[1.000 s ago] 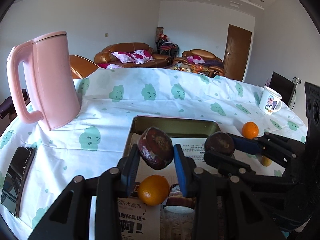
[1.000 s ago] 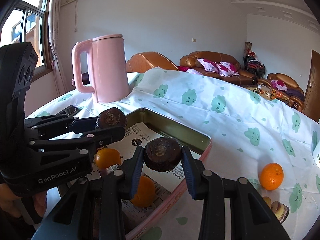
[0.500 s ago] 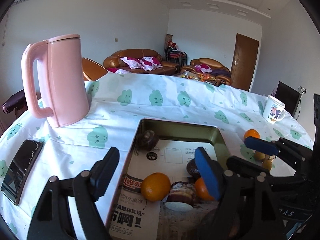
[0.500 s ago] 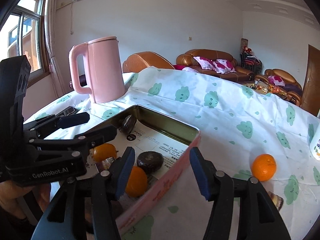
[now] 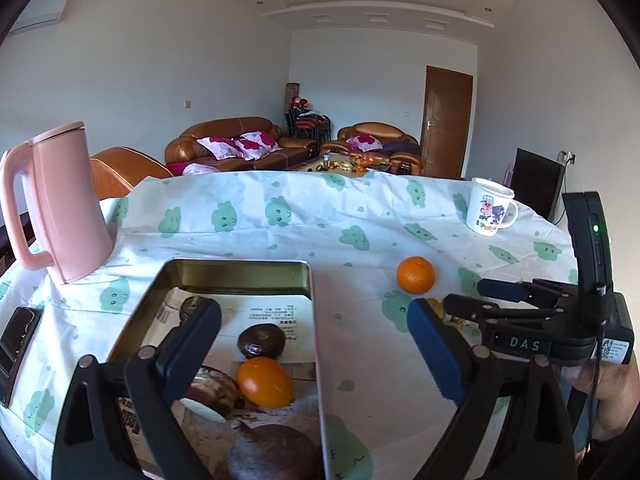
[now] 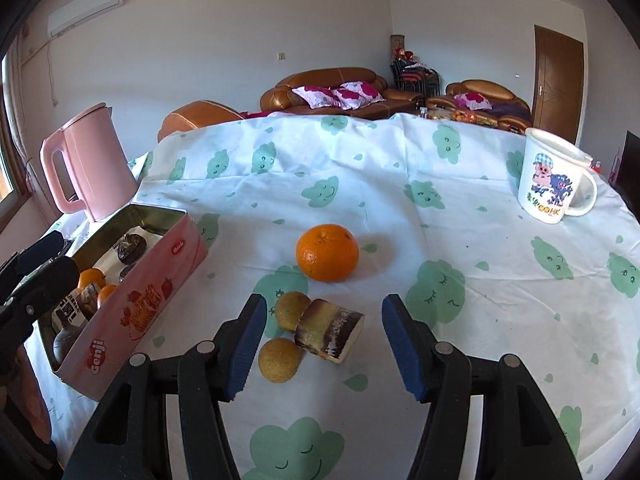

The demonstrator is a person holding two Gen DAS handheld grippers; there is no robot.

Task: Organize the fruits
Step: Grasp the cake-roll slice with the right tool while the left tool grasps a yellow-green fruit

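Note:
A pink tin box (image 5: pixel 318 344) (image 6: pixel 132 304) lined with newspaper holds dark round fruits (image 5: pixel 261 341), oranges (image 5: pixel 265 382) and other pieces. On the cloth lie an orange (image 6: pixel 327 253) (image 5: pixel 415 275), two small yellow-brown fruits (image 6: pixel 280 359) and a cut brown chunk (image 6: pixel 329 330). My left gripper (image 5: pixel 312 356) is open and empty over the tin's right wall. My right gripper (image 6: pixel 322 346) is open and empty, with the yellow fruits and the chunk lying between its fingers below. It shows in the left wrist view (image 5: pixel 468 298) at the right.
A pink kettle (image 5: pixel 56 204) (image 6: pixel 86 168) stands at the left behind the tin. A white cartoon mug (image 6: pixel 554 176) (image 5: pixel 490 206) stands at the far right. A black phone (image 5: pixel 18 336) lies at the left table edge. The cloud-print tablecloth (image 6: pixel 460 248) covers the table.
Both grippers let go of dark fruits, which now lie in the tin, and opened wide. Both moved right; the right one now hovers over the loose fruits on the cloth.

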